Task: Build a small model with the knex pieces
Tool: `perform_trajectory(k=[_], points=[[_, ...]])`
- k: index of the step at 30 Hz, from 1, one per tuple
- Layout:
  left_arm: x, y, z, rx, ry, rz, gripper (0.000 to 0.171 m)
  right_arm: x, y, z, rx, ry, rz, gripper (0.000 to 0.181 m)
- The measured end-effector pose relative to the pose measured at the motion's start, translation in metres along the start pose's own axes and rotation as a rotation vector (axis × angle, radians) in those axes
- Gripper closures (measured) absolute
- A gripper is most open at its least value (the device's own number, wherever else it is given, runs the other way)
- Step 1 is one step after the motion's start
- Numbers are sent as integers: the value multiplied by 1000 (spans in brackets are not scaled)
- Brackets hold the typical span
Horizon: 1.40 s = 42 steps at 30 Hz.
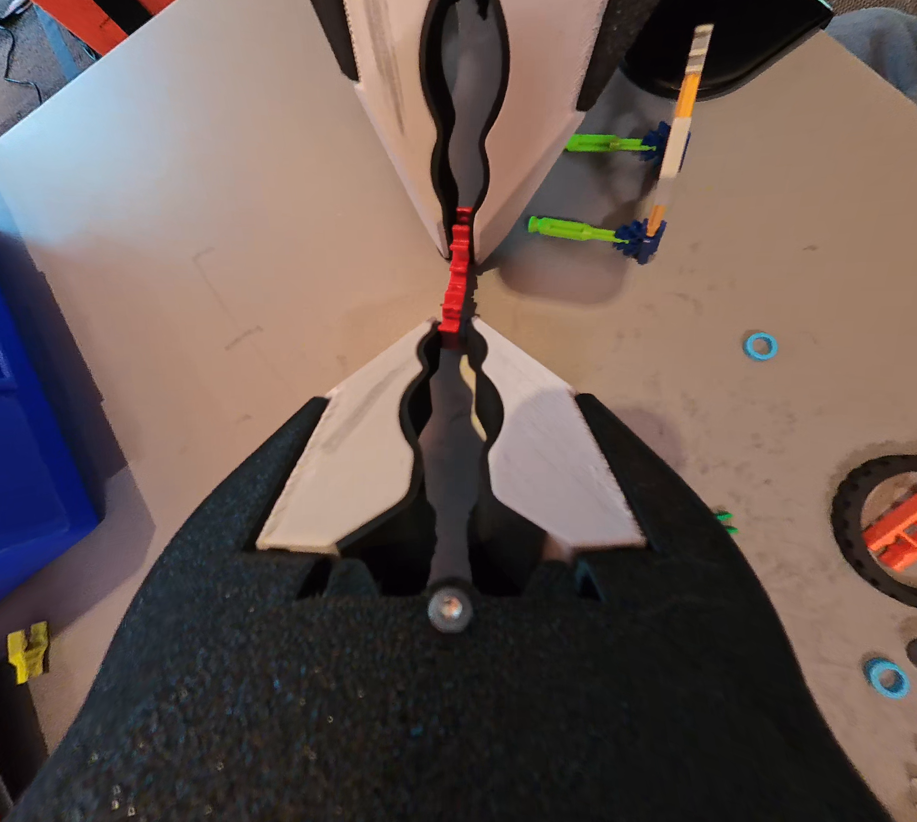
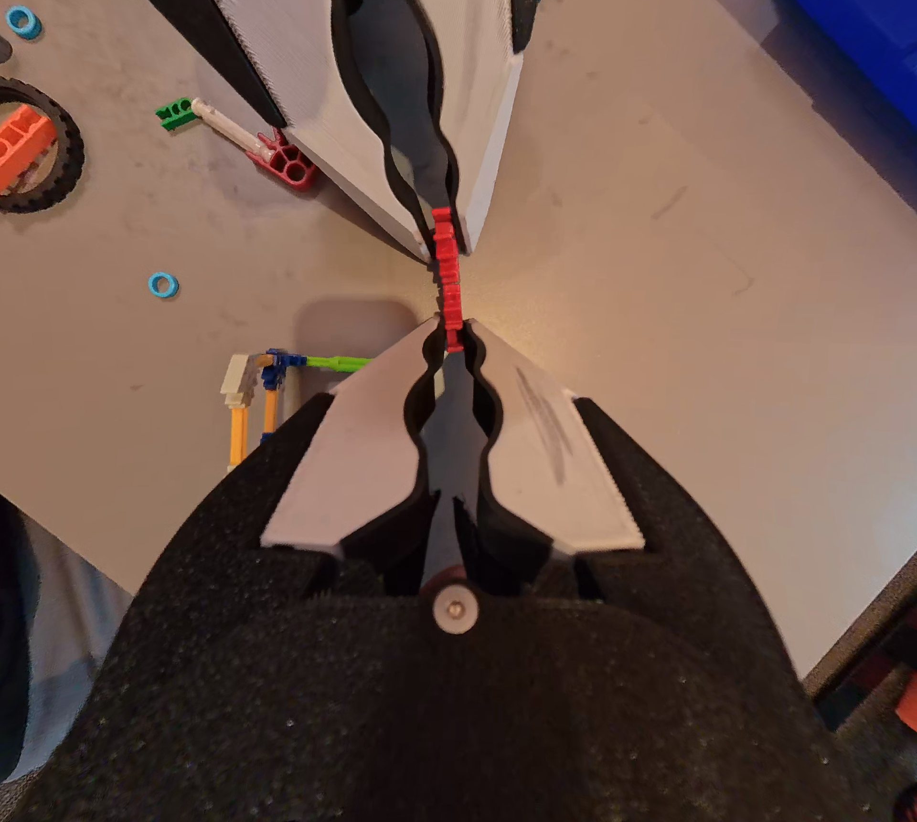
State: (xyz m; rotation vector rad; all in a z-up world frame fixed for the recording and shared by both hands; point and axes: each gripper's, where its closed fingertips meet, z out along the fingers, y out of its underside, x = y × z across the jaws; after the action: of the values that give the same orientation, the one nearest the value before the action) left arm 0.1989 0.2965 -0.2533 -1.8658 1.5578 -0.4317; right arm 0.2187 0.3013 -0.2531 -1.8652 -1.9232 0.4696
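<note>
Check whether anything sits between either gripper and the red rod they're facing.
Nothing visible does. The left gripper and the right gripper each clamp one end of the red rod, tip to tip above the table. The blue-and-green toy frame lies off to the side.

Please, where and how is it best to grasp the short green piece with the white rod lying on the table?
Probably grip the white rod mid-length, from above, fingers across its width. It lies flat, and its middle is bare between the green piece and the dark red connector.
</note>
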Motion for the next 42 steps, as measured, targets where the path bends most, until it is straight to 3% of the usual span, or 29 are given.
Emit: perform_trajectory(k=[8,16,22,27,34,36,42], points=[[2,2,-2,7,32,-27,166,1,1,0,-13,7,-6,174],[2,2,-2,15,45,-69,164,5,3,-11,-32,60,41,162],[1,2,-4,15,46,-79,157,-4,3,-46,49,117,113,162],[0,2,-12,12,43,-86,148,-30,10,-79,184,75,167,159],[15,-18,-37,15,24,7,144,-63,26,-51,161,37,138,154],[24,-24,-38,10,35,30,144,-65,27,-42,158,48,123,173],[62,-35,-19,14,58,130,146,-68,20,-38,190,80,44,178]])
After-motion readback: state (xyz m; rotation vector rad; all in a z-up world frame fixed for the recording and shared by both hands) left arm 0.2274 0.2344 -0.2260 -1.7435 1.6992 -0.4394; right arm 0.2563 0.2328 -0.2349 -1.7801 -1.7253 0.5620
